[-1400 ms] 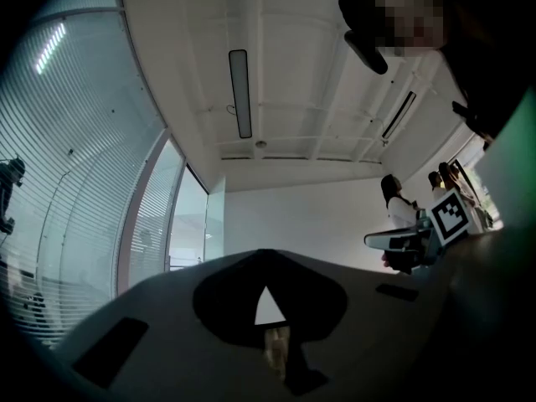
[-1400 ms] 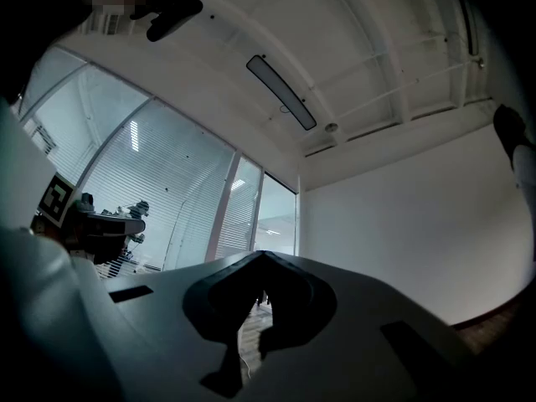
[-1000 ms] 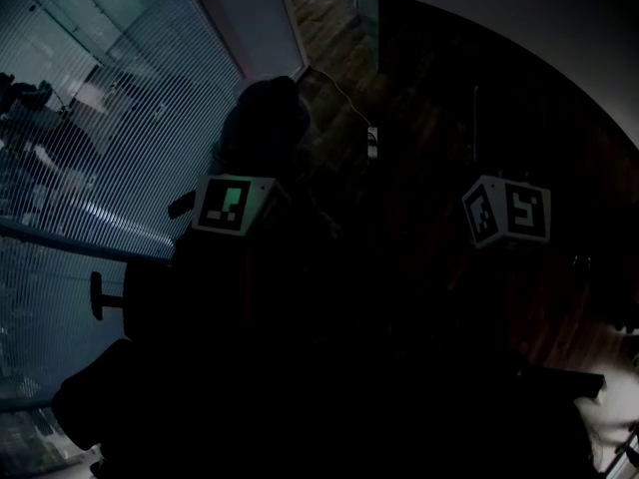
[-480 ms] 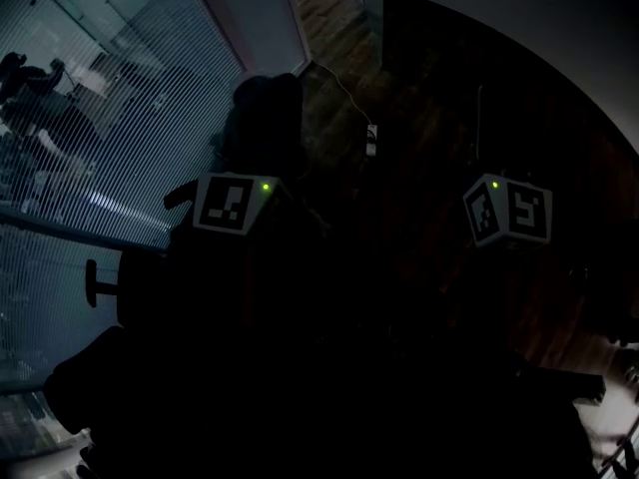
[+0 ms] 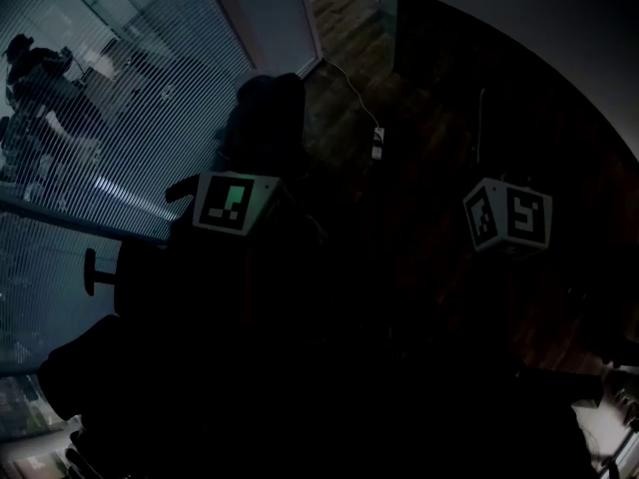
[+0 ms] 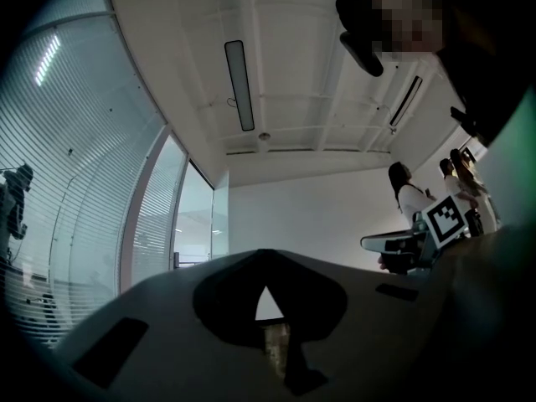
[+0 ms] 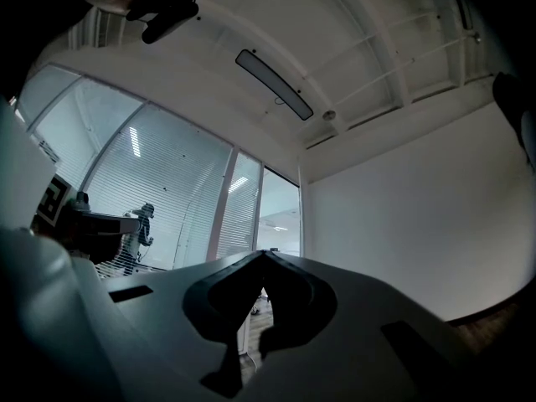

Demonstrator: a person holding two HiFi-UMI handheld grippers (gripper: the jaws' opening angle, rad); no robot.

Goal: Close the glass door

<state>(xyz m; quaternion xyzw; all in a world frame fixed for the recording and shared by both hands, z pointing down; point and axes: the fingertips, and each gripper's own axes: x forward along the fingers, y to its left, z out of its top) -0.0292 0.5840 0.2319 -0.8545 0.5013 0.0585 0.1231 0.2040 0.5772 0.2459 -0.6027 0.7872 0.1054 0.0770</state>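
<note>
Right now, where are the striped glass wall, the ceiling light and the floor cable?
striped glass wall [image 5: 130, 118], head view, middle of the lined pane.
ceiling light [image 7: 275, 85], right gripper view, centre of the long fixture.
floor cable [image 5: 351, 90], head view, pale run above the plug block.

My arms and jaws lost in the head view's dark, foot of the glass door [image 6: 197, 224] hidden behind my left gripper [image 6: 266, 262], 2 people [image 6: 408, 195] cut off at the waist by my right gripper [image 6: 367, 243], figure [image 7: 144, 223] behind striped glass [image 7: 180, 195] too small to tell
</note>
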